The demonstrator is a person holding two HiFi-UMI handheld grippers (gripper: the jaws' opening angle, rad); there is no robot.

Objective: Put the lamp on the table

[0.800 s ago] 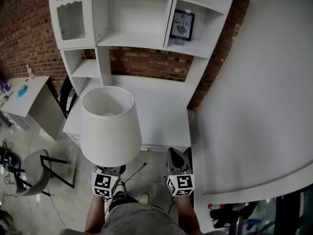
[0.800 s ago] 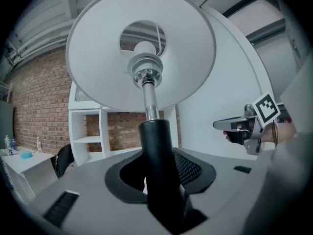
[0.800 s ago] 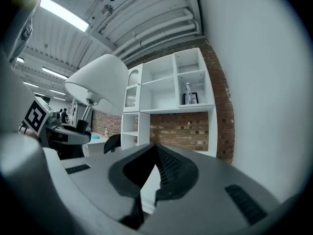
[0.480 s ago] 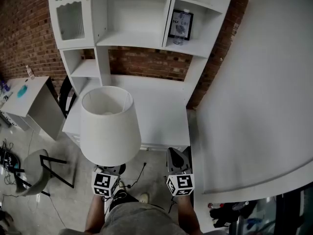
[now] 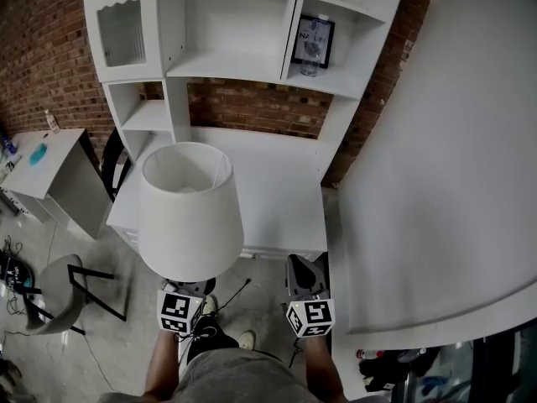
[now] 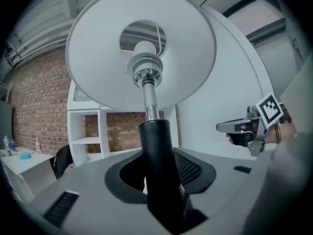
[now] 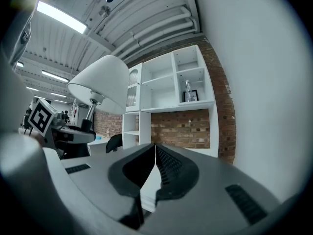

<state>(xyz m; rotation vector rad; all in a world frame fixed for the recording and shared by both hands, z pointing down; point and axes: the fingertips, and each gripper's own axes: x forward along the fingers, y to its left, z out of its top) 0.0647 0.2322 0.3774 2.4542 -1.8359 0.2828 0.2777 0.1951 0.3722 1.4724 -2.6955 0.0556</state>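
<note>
The lamp has a white conical shade [image 5: 190,212] on a black stem [image 6: 157,165] with a chrome neck. It stands upright in the air in front of the white table [image 5: 273,191]. My left gripper [image 5: 188,295] is shut on that black stem [image 6: 159,177], just below the shade, which hides its jaws in the head view. My right gripper [image 5: 304,267] hangs beside it to the right, shut with nothing between its jaws [image 7: 155,153]. From the right gripper view the lamp shade [image 7: 105,82] shows at the left, above my left gripper [image 7: 68,133].
A white shelf unit [image 5: 243,23] rises behind the table against a brick wall [image 5: 252,107]; a framed picture and a bottle [image 5: 313,42] stand on a shelf. A black chair [image 5: 113,162], a small white side table [image 5: 46,162] and a grey chair [image 5: 63,288] stand at left. A white wall [image 5: 436,183] is at right.
The lamp shade has risen slightly and shifted a little toward the table. The right gripper has stayed where it was.
</note>
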